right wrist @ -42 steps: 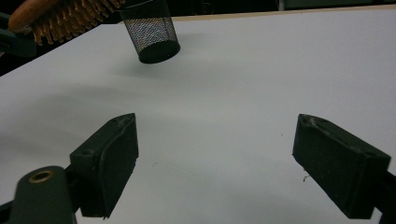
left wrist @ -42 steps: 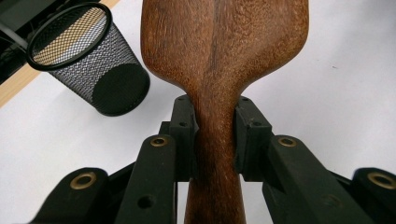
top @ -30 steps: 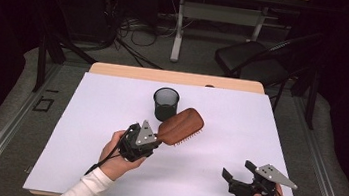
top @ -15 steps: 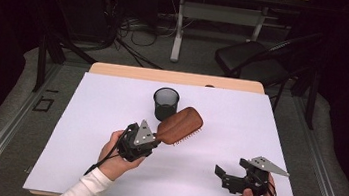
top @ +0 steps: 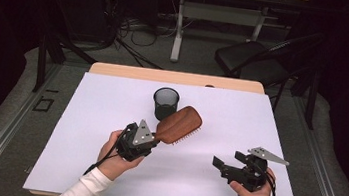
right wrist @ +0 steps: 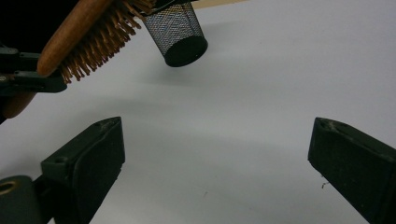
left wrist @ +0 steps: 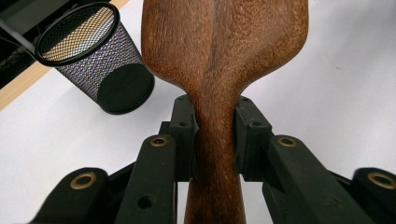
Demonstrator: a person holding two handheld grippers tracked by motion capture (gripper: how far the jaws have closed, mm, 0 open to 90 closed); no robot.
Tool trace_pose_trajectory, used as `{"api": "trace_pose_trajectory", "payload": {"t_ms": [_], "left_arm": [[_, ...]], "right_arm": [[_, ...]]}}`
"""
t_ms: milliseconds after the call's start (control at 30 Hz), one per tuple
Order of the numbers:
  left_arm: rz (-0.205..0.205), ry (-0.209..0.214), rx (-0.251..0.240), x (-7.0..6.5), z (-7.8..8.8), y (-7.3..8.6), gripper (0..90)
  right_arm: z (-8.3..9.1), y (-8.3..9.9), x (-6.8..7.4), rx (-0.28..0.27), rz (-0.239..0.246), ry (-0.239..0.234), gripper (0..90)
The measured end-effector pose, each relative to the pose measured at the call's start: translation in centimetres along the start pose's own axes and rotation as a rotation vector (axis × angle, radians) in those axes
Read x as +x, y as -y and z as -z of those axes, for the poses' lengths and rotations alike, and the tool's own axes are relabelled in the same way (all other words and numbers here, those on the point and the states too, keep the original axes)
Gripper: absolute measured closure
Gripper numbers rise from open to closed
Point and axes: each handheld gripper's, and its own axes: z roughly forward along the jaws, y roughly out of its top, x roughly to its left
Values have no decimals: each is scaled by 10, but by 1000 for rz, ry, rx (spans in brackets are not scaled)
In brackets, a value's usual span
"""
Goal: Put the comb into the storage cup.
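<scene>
A wooden hairbrush is held above the white table by its handle, back side up and bristles down. My left gripper is shut on that handle; both pads press the narrow neck of the hairbrush. The brush head hangs just in front of a black mesh cup, which stands upright. My right gripper hovers near the table's front right, open wide, its jaws having just closed slightly, with nothing between them. Its own view looks past its fingers toward the brush bristles and the cup.
The table's wooden far edge lies behind the cup. Beyond it stand a dark chair, cables on the floor and another desk's legs.
My right gripper has shifted left and lifted a little off the table. The left gripper and hairbrush have stayed where they were.
</scene>
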Motion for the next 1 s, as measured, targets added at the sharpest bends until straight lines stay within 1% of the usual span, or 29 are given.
{"api": "trace_pose_trajectory", "payload": {"t_ms": [233, 400, 433, 533, 633, 700, 833, 867, 1000], "left_arm": [[6, -1, -1, 1, 0, 1, 723], [3, -2, -1, 1, 0, 1, 723], [3, -2, -1, 2, 0, 1, 723], [3, -4, -4, 2, 0, 1, 723], [4, -5, -6, 2, -1, 2, 723], [4, -7, -6, 2, -1, 2, 723], [3, -8, -8, 3, 0, 2, 723], [8, -8, -12, 3, -1, 2, 723], [4, -11, -13, 3, 0, 3, 723]], "right_arm": [[-9, -16, 12, 34, 38, -31, 43], [-15, -27, 18, 53, 37, -71, 50], [-16, -30, 20, 61, 42, -79, 50], [-19, -38, 24, 71, 66, -85, 50], [-21, -47, 26, 65, 50, -110, 71], [-22, -51, 27, 58, 42, -118, 80], [-26, -62, 31, 47, 25, -121, 85], [-27, -64, 31, 48, 23, -120, 85], [-33, -69, 35, 54, 14, -126, 85]]}}
